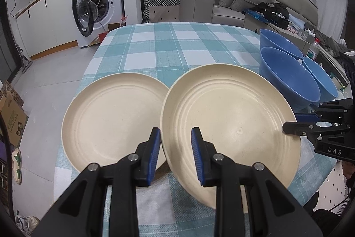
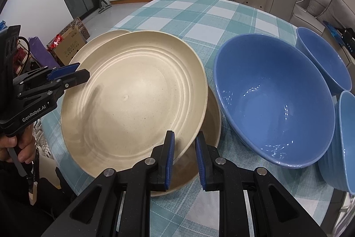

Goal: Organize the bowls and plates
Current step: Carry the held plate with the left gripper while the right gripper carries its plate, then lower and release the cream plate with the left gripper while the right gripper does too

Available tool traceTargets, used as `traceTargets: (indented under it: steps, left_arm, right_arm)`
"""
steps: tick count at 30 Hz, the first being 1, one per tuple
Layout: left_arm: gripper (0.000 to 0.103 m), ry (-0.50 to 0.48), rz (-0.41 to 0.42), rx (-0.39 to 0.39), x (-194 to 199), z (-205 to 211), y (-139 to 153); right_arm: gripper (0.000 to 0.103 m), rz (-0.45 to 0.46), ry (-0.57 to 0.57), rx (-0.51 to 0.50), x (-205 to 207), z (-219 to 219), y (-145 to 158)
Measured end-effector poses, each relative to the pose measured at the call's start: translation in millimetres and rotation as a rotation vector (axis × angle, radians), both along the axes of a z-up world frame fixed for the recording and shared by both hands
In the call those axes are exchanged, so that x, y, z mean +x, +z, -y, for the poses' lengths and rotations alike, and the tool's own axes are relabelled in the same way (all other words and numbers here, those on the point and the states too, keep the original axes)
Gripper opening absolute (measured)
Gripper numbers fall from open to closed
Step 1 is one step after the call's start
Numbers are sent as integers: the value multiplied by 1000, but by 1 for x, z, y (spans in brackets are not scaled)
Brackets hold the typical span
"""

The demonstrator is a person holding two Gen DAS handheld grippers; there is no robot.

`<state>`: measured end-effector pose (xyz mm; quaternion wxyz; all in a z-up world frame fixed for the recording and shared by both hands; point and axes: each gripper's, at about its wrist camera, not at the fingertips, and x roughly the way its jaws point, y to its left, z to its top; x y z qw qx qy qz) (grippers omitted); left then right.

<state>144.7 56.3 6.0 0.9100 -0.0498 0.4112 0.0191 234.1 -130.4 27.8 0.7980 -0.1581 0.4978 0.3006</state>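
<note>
Plates and bowls share a surface (image 1: 155,46) draped in a teal-and-white checked cloth: one round cream speckled plate (image 1: 230,123) is raised and tilted, its near-left rim pinched in the nearly closed jaws of the left gripper (image 1: 175,156) and its opposite rim in the nearly closed jaws of the right gripper (image 2: 184,162). It hangs over a second cream plate (image 2: 210,117) lying flat beneath, while a third cream plate (image 1: 115,119) rests flat just beside on the left. Three deep blue glossy bowls (image 2: 275,99) sit clustered near the plates, toward the surface's right edge.
</note>
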Motion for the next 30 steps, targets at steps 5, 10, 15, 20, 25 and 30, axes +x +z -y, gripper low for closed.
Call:
traceTargets:
  steps: [5, 10, 15, 20, 25, 30]
  left_arm:
    - [27, -14, -14, 13, 1, 6, -3]
    - [27, -28, -24, 23, 2, 11, -5]
    - [27, -41, -31, 37, 4, 16, -6]
    - [27, -53, -45, 54, 6, 21, -9]
    - [27, -59, -63, 76, 8, 26, -13]
    - [27, -71, -74, 82, 10, 28, -16]
  right_arm:
    - [19, -2, -5, -13, -1, 4, -2]
    - [19, -7, -12, -22, -1, 7, -2]
    - [19, -15, -16, -39, -3, 10, -6]
    - [19, -13, -19, -50, -4, 13, -6]
    - [19, -18, -20, -62, -3, 14, -8]
    - [19, -12, -19, -78, -3, 15, -9]
